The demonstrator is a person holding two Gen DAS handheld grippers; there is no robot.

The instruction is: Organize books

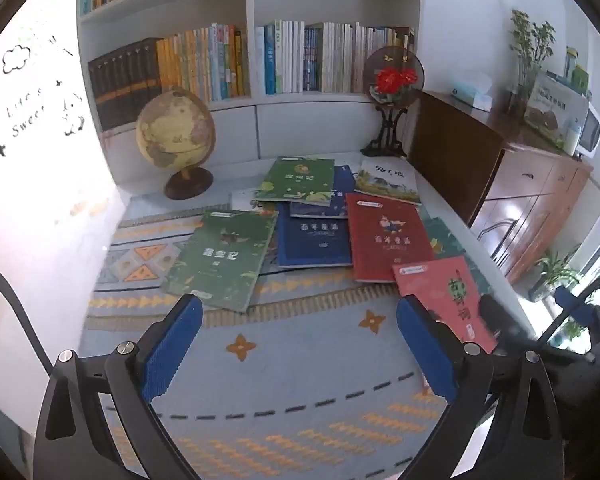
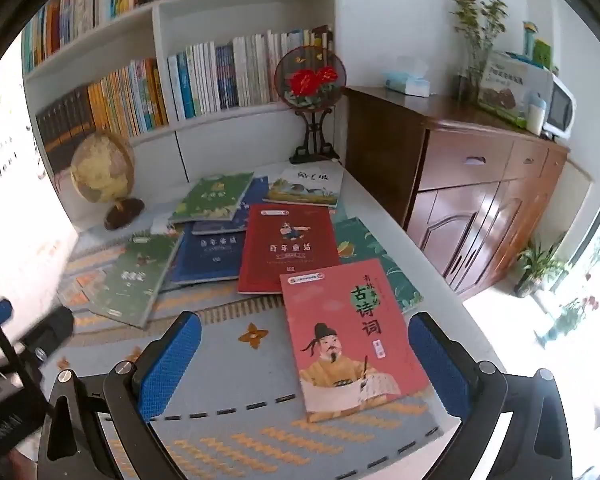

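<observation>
Several thin books lie scattered flat on a patterned mat (image 1: pixel 300 360). A green book (image 1: pixel 224 256) lies nearest on the left, then a blue book (image 1: pixel 316 240), a red book (image 1: pixel 388 236) and a pink book (image 1: pixel 448 296). My left gripper (image 1: pixel 300 320) hovers open above the mat, just short of the green book, with nothing between its blue pads. In the right wrist view the pink book (image 2: pixel 352 332) lies on the mat between the wide-open fingers of my right gripper (image 2: pixel 304 336), whose pads stand clear of it. The red book (image 2: pixel 288 248) and the green book (image 2: pixel 136 276) lie beyond.
A white bookshelf (image 1: pixel 252 40) packed with upright books stands behind. On the surface stand a globe (image 1: pixel 176 132) at the left and a round flower screen (image 1: pixel 392 80) at the right. A brown wooden cabinet (image 2: pixel 480 184) adjoins the right edge.
</observation>
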